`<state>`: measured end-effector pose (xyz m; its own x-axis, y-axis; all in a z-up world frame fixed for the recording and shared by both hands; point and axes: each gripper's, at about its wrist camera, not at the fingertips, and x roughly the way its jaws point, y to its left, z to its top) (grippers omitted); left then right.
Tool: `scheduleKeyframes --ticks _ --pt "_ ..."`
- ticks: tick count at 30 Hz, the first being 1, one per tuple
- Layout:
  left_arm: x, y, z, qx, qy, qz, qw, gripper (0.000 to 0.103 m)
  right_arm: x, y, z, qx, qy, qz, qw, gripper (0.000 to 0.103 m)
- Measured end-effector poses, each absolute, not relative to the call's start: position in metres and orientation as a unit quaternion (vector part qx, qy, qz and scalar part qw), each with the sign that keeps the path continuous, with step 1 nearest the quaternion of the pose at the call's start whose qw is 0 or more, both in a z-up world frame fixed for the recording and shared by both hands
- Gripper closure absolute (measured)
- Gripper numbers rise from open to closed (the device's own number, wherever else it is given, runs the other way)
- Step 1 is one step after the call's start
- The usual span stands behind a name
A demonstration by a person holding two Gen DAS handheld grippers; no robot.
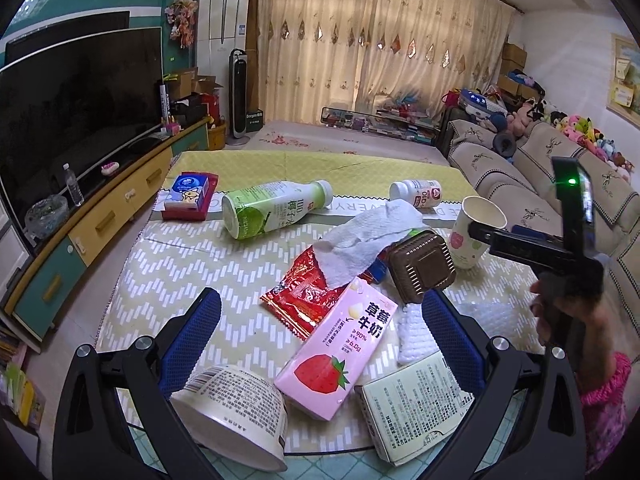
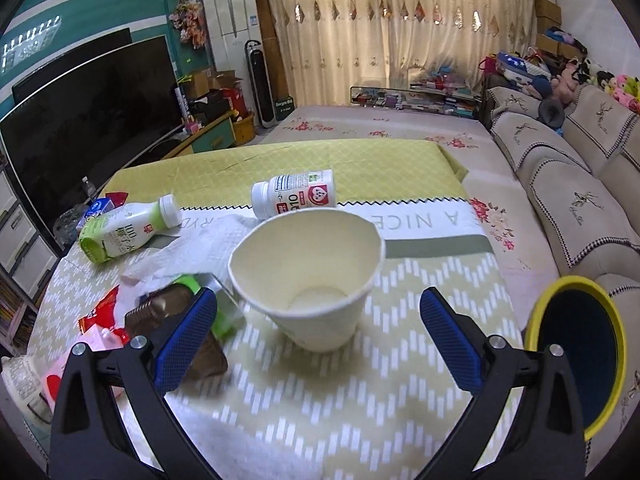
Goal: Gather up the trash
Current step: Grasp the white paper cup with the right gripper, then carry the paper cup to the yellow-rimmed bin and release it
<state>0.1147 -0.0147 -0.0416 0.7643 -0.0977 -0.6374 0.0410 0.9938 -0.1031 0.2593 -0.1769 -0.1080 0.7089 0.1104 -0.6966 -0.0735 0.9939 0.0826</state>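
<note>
Two grippers spread wide | left gripper (image 1: 320, 320) over strawberry milk carton (image 1: 336, 352) | right gripper (image 2: 318, 318) flanking paper cup (image 2: 308, 272), no contact

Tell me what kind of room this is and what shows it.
Most likely a home living room. A large television stands on a low cabinet at the left, a covered sofa runs along the right with plush toys piled on it, and long curtains cover the far window.
</note>
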Motion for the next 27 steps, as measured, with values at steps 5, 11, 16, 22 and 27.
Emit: scheduleKeyframes --ticks 5,11,16,22,27 --pt "0.118 -0.013 -0.048 -0.046 0.345 -0.042 0.936 0.004 0.274 -0.169 -0.115 0.018 0.388 0.065 0.919 0.006" --pt "0.117 -0.010 -0.055 -0.052 0.351 -0.041 0.934 0.004 0.282 -0.162 -0.122 0.012 0.393 0.078 0.916 0.036" --pt "0.117 -0.009 -0.057 -0.053 0.353 -0.041 0.933 0.004 0.278 -0.170 -0.119 0.042 0.389 0.089 0.916 0.040" --pt "0.116 -0.018 -0.055 -0.043 0.351 -0.050 0.934 0.004 0.259 -0.182 -0.102 0.056 0.369 0.089 0.924 0.041" --pt "0.114 -0.029 -0.051 -0.034 0.348 -0.059 0.935 0.004 0.235 -0.215 -0.089 0.071 0.351 0.064 0.931 0.041"
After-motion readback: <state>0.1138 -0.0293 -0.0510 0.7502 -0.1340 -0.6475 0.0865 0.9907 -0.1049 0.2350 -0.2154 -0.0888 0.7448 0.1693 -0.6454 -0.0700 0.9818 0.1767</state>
